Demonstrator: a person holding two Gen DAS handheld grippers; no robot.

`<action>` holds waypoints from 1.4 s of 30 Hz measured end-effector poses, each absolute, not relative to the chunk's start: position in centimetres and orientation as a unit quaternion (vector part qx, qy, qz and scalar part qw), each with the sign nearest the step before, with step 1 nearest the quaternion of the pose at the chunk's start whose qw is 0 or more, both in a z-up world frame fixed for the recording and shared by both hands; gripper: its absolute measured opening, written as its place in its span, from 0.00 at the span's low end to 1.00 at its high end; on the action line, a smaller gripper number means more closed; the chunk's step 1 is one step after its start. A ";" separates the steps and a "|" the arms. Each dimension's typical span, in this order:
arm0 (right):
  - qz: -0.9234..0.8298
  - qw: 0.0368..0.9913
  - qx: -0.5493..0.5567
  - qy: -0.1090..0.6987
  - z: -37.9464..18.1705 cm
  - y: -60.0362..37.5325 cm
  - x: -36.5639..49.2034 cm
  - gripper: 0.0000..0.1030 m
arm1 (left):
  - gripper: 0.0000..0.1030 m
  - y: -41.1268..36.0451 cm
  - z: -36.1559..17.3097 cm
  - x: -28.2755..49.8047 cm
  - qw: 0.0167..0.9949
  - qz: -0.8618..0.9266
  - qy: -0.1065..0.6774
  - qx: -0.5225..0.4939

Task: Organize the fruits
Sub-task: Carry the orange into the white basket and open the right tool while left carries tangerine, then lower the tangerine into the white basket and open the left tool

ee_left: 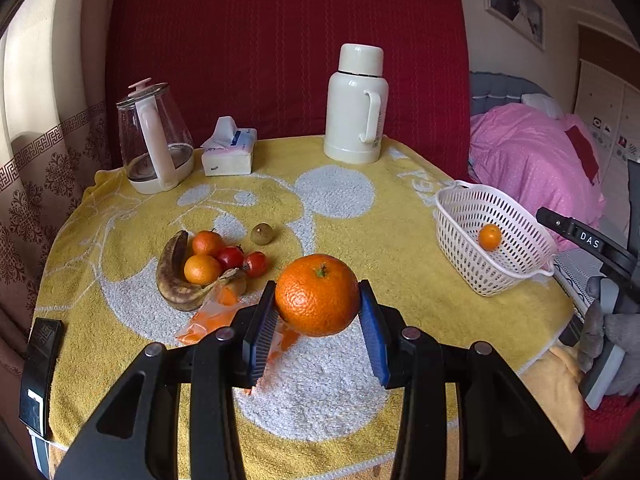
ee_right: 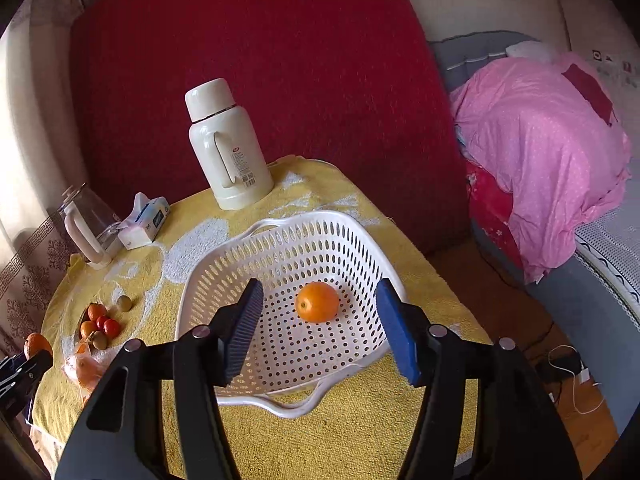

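Observation:
My left gripper (ee_left: 318,308) is shut on a large orange (ee_left: 317,295) and holds it above the yellow towel. To its left lies a pile of fruit: a dark banana (ee_left: 176,276), two small oranges (ee_left: 202,268), two red tomatoes (ee_left: 240,260) and a brown longan (ee_left: 262,234). A white slotted basket (ee_left: 516,272) stands at the right with one small orange (ee_left: 489,237) in it. My right gripper (ee_right: 320,328) is open and empty, hovering over the basket (ee_right: 280,248) just in front of that orange (ee_right: 317,302). The left gripper with its orange (ee_right: 37,345) shows at the far left.
A glass kettle (ee_left: 154,140), a tissue pack (ee_left: 228,152) and a white thermos (ee_left: 357,108) stand along the back of the table. An orange plastic bag (ee_left: 216,316) lies under the fruit pile. A black remote (ee_left: 40,372) lies at the left edge. A bed with a pink quilt (ee_right: 540,152) is to the right.

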State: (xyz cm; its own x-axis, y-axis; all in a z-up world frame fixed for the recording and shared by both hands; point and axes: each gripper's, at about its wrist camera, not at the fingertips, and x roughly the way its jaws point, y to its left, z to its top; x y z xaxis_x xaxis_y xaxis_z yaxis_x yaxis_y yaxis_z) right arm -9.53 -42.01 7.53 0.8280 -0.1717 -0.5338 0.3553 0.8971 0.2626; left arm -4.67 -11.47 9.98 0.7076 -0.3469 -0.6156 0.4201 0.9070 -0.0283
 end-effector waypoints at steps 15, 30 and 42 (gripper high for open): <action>-0.190 0.939 0.209 0.195 8.4 -44.2 -12.2 0.69 | 0.39 -22.6 10.4 -2.5 0.885 -0.324 0.326 0.075; -0.204 0.931 0.233 0.195 7.0 -45.2 -12.1 0.70 | 0.78 -27.6 9.2 -1.5 0.869 -0.359 0.336 0.065; -0.211 0.941 0.204 0.170 7.5 -43.7 -12.5 0.80 | 0.88 -24.4 10.1 -1.9 0.915 -0.275 0.281 0.089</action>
